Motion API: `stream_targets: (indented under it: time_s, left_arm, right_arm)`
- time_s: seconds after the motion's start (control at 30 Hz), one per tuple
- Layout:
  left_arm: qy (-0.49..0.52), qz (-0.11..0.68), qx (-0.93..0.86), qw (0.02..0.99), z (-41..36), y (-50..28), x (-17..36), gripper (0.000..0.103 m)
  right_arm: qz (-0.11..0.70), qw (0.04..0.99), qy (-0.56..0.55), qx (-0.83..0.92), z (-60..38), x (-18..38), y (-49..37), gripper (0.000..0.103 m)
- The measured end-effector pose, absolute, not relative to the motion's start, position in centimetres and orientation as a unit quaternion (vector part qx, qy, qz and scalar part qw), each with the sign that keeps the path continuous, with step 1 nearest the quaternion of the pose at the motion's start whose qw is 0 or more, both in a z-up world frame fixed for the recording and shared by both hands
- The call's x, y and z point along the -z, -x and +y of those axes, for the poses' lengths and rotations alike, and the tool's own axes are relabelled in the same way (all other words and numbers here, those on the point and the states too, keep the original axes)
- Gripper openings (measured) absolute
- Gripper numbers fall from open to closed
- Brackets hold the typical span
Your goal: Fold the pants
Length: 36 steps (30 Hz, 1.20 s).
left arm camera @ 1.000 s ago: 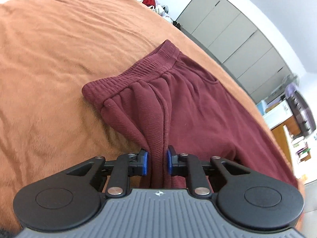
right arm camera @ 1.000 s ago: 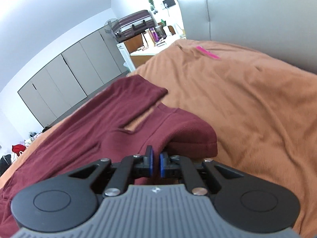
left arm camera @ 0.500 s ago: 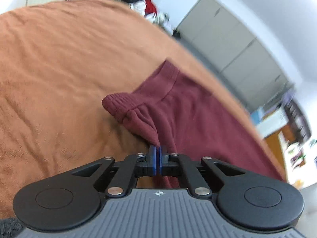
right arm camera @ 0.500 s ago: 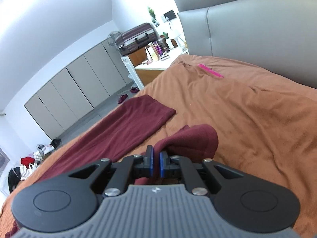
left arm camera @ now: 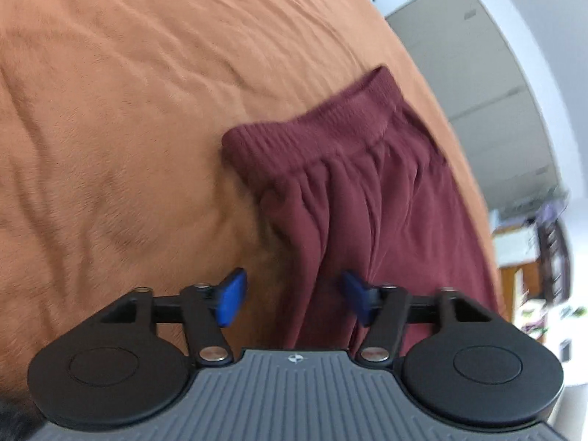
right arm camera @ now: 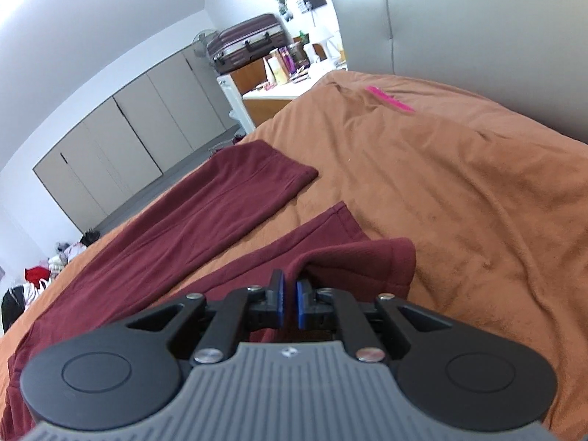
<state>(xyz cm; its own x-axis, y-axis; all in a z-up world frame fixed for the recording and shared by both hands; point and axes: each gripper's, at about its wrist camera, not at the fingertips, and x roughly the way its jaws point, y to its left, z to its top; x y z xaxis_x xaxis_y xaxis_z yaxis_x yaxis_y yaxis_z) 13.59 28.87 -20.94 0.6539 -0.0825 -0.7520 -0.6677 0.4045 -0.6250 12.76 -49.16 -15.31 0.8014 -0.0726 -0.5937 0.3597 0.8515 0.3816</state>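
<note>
Maroon pants (left arm camera: 367,191) lie on an orange bedspread (left arm camera: 128,110). In the left wrist view the ribbed waistband (left arm camera: 312,128) lies just ahead. My left gripper (left arm camera: 290,299) is open, with a fold of the pants' cloth lying loose between its blue pads. In the right wrist view both legs (right arm camera: 228,198) stretch away to the left. My right gripper (right arm camera: 289,303) is shut on a raised fold of the nearer leg's hem (right arm camera: 352,257).
A grey padded headboard (right arm camera: 477,29) stands behind the bedspread (right arm camera: 459,183). A pink strip (right arm camera: 389,98) lies on the bed near it. Grey wardrobes (right arm camera: 121,136), a suitcase (right arm camera: 250,42) and a cluttered desk stand beyond the bed's far edge.
My left gripper was shut on the pants half a second ago and has opened, letting the cloth go. My right gripper stays shut on the leg hem and has moved it nearer the bed.
</note>
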Motion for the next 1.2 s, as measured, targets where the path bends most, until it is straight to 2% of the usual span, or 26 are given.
stream_targets:
  time_s: [0.13, 0.17, 0.2, 0.23, 0.33, 0.4, 0.57, 0.63, 0.67, 0.7, 0.73, 0.77, 0.87, 1.07, 1.2]
  left_arm:
    - [0.541, 0.369, -0.159, 0.739, 30.5, -15.3, 22.5, 0.079]
    - [0.546, 0.368, -0.153, 0.737, 30.7, -15.6, 22.8, 0.079]
    - [0.548, 0.367, -0.148, 0.737, 30.9, -15.9, 23.1, 0.079]
    - [0.548, 0.364, -0.147, 0.738, 31.0, -16.2, 23.3, 0.079]
    - [0.548, 0.349, -0.143, 0.746, 31.0, -16.4, 23.4, 0.070]
    - [0.550, 0.348, -0.136, 0.747, 31.0, -16.4, 23.5, 0.067]
    - [0.553, 0.346, -0.129, 0.747, 31.1, -17.0, 23.9, 0.067]
    - [0.552, 0.345, -0.125, 0.749, 31.1, -17.1, 24.0, 0.066]
    - [0.552, 0.345, -0.122, 0.750, 31.2, -17.1, 24.0, 0.058]
    - [0.552, 0.342, -0.118, 0.751, 31.2, -17.1, 24.0, 0.051]
    - [0.552, 0.337, -0.112, 0.755, 31.3, -17.1, 23.9, 0.024]
    - [0.552, 0.331, -0.107, 0.758, 31.3, -17.0, 23.8, 0.014]
    - [0.537, 0.315, -0.117, 0.774, 31.0, -16.5, 22.6, 0.009]
    - [0.563, 0.256, -0.140, 0.773, 31.1, -16.2, 20.5, 0.008]
    - [0.531, 0.241, -0.152, 0.798, 30.7, -17.8, 17.8, 0.008]
  right_arm:
    - [0.329, 0.899, -0.267, 0.115, -50.0, 17.1, -13.6, 0.011]
    - [0.335, 0.892, -0.283, 0.115, -50.3, 17.6, -13.6, 0.018]
    - [0.340, 0.883, -0.303, 0.116, -50.8, 18.2, -13.5, 0.029]
    - [0.345, 0.873, -0.325, 0.117, -51.2, 18.8, -13.3, 0.033]
    - [0.358, 0.849, -0.370, 0.118, -52.3, 20.0, -12.5, 0.035]
    - [0.355, 0.840, -0.392, 0.125, -52.9, 20.1, -11.5, 0.060]
    - [0.356, 0.794, -0.474, 0.135, -54.7, 22.5, -10.4, 0.061]
    - [0.360, 0.781, -0.491, 0.139, -55.0, 23.8, -10.9, 0.058]
    - [0.356, 0.780, -0.495, 0.139, -54.9, 24.2, -11.1, 0.045]
    - [0.350, 0.781, -0.500, 0.134, -54.9, 24.5, -11.4, 0.017]
    - [0.341, 0.779, -0.512, 0.121, -54.8, 24.8, -11.6, 0.004]
    - [0.330, 0.777, -0.524, 0.108, -54.8, 24.8, -11.7, 0.004]
    - [0.308, 0.796, -0.508, 0.115, -54.3, 23.6, -11.9, 0.003]
    - [0.271, 0.808, -0.515, 0.089, -54.2, 19.7, -12.7, 0.003]
    - [0.266, 0.824, -0.496, 0.072, -53.9, 16.1, -15.9, 0.003]
